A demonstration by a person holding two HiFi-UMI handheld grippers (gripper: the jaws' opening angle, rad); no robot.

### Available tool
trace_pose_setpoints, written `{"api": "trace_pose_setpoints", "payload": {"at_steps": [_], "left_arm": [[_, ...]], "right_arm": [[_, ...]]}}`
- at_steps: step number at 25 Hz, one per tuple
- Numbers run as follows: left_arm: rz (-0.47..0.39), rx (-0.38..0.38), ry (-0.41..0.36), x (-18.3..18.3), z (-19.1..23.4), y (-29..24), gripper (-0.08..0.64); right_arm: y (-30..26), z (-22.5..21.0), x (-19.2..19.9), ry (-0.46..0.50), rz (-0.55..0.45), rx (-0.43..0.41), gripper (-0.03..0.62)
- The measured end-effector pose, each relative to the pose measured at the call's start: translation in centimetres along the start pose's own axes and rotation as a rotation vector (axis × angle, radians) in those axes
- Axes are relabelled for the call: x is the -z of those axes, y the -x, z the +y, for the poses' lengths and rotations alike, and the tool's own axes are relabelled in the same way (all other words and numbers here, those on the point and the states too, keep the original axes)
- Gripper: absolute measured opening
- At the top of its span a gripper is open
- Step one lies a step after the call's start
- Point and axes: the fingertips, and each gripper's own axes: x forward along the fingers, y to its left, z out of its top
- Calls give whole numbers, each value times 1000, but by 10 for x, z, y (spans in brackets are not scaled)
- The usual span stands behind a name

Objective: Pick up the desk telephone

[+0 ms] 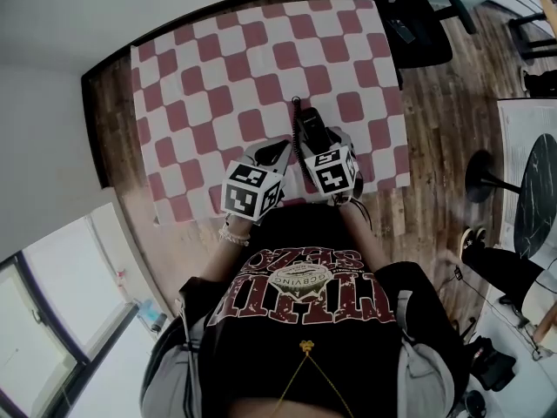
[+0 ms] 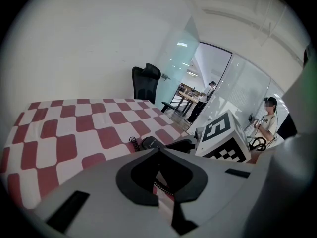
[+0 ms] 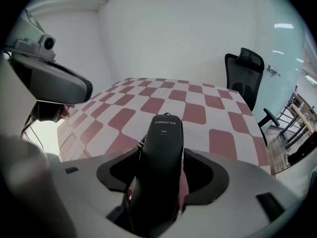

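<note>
The black telephone handset (image 1: 310,127) lies on the red-and-white checked tablecloth (image 1: 261,50) near the table's front edge, its coiled cord (image 2: 134,144) trailing from the far end. My right gripper (image 1: 315,143) is lowered around it and stands open. In the right gripper view the handset (image 3: 166,130) runs lengthwise between the jaws of the right gripper (image 3: 162,155), with a strip of cloth showing beside the right pad. My left gripper (image 1: 273,151) hovers just left of the handset (image 2: 151,143). The left gripper (image 2: 158,155) has its tips together and holds nothing.
A black office chair (image 1: 418,16) stands at the table's far right corner. Wooden floor surrounds the table, and a dark round table (image 1: 535,190) is off to the right. Through a glass wall a person stands in the distance (image 2: 208,90) and another sits nearer (image 2: 267,118).
</note>
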Motion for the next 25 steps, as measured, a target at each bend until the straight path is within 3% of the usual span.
{"api": "trace_pose_setpoints", "payload": {"at_steps": [20, 25], "left_arm": [[7, -15, 31, 10, 21, 10, 8], [5, -17, 27, 10, 25, 13, 8]], "right_arm": [[-28, -4, 8, -95, 61, -2, 282], [-33, -4, 13, -71, 89, 12, 282]]}}
